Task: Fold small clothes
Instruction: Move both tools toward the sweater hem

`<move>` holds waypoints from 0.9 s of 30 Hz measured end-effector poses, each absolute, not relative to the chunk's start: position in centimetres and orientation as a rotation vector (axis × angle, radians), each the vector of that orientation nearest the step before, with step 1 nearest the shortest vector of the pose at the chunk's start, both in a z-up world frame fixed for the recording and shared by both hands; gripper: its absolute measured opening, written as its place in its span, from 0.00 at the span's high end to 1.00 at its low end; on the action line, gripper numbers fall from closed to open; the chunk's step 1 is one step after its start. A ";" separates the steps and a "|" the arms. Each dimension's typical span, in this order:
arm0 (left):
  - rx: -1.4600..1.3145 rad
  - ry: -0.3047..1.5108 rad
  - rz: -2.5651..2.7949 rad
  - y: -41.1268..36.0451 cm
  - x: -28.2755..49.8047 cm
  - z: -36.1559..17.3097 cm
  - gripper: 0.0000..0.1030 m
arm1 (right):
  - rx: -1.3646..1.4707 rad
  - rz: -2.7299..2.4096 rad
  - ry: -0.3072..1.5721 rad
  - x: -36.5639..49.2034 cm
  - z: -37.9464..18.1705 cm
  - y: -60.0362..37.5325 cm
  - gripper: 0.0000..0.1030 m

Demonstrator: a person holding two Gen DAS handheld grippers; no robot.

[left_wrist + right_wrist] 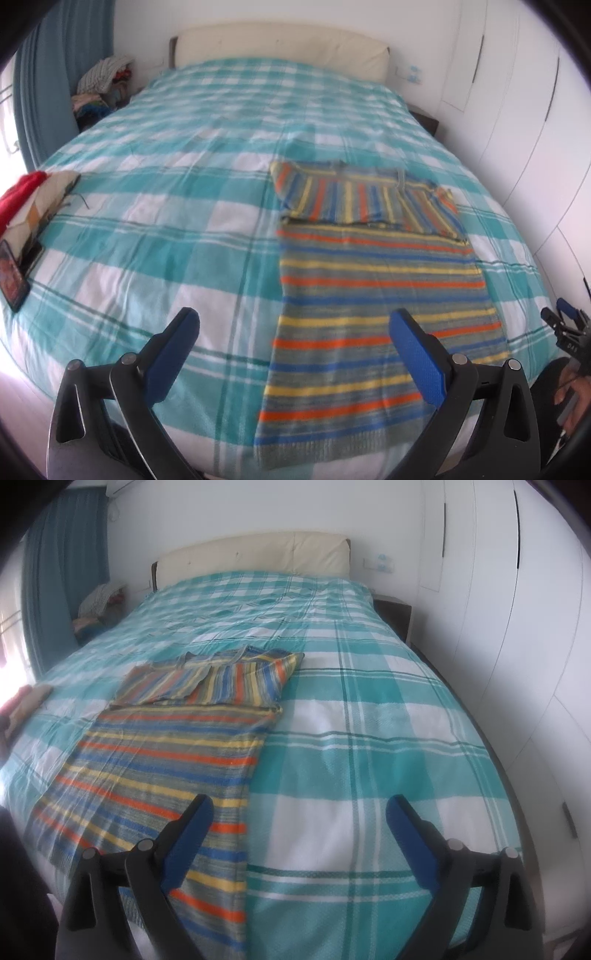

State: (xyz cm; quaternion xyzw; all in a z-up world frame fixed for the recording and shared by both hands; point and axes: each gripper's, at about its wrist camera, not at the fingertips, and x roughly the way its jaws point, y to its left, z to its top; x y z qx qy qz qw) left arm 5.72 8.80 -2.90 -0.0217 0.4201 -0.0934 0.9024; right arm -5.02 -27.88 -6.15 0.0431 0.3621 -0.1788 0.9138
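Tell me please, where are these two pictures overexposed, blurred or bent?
Left wrist view: window light burns out the left edge; the striped sweater looks soft; the bed bulges from fisheye. Right wrist view: glare at the left edge, the wardrobe curves, corners are dark.

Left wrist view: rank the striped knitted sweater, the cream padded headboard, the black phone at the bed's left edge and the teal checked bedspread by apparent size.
1. Teal checked bedspread
2. Striped knitted sweater
3. Cream padded headboard, though it is farthest away, so likely bigger than it looks
4. Black phone
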 end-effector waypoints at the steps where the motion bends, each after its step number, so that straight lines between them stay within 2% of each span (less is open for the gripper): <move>1: -0.063 0.896 -0.184 9.2 5.9 -3.7 0.02 | 0.084 -0.369 0.755 -5.0 -6.3 -27.8 0.09; 7: -0.097 0.989 -0.165 10.2 5.7 -6.7 0.02 | 0.071 -0.373 0.749 -5.6 -5.7 -26.8 0.09; 17: -0.072 0.992 -0.170 10.5 4.9 -7.5 0.02 | 0.116 -0.365 0.761 -5.8 -5.9 -26.7 0.09; 23: -0.177 1.031 -0.119 13.8 3.5 -9.3 0.02 | 0.075 -0.376 0.749 -6.7 -4.1 -27.1 0.09; 27: -0.178 1.047 -0.126 13.3 2.4 -10.1 0.02 | 0.047 -0.384 0.776 -7.3 -4.6 -27.1 0.09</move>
